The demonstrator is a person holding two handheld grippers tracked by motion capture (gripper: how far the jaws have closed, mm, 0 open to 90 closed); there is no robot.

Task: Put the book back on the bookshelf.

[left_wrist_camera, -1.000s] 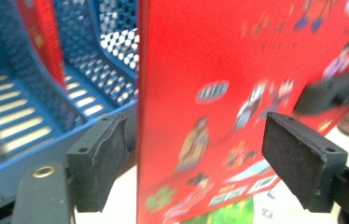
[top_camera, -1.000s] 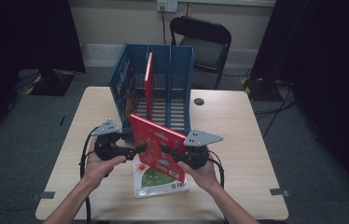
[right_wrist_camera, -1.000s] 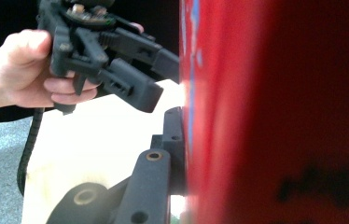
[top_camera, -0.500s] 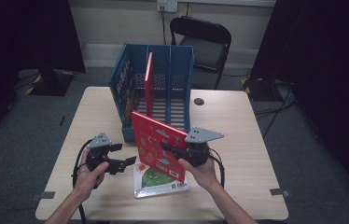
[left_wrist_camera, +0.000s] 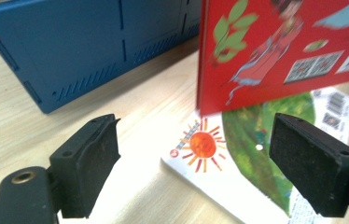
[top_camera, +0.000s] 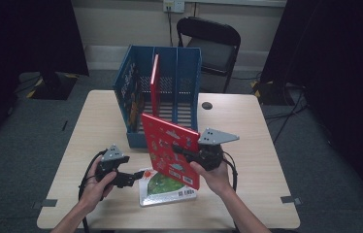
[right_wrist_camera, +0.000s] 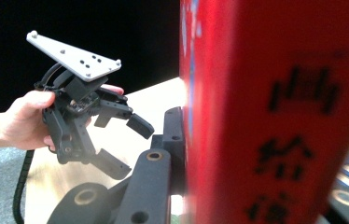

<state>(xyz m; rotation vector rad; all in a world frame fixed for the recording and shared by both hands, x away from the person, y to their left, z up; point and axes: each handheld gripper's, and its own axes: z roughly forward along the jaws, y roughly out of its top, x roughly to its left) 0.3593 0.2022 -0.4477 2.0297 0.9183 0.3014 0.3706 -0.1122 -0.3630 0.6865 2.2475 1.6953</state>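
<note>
A red picture book (top_camera: 170, 148) (left_wrist_camera: 280, 51) (right_wrist_camera: 275, 112) hangs tilted over the table with my right gripper (top_camera: 182, 149) shut on its right edge. Under it a white and green book (top_camera: 165, 190) (left_wrist_camera: 238, 158) lies flat near the table's front. My left gripper (top_camera: 133, 178) (left_wrist_camera: 210, 172) (right_wrist_camera: 126, 144) is low beside that flat book's left corner. Its jaws have just been opening, stand wide, and the pads touch nothing. Behind stands a blue file rack (top_camera: 189, 73) (left_wrist_camera: 70, 51) with another red book (top_camera: 155, 82) upright in a slot.
The wooden table (top_camera: 262, 136) has bare room at right and left. A small dark round cap (top_camera: 207, 105) lies right of the rack. A black folding chair (top_camera: 213, 43) stands beyond the far edge.
My left gripper has come off the red book's left edge, opened, and sunk leftward toward the table. The right gripper keeps the red book in nearly the same place.
</note>
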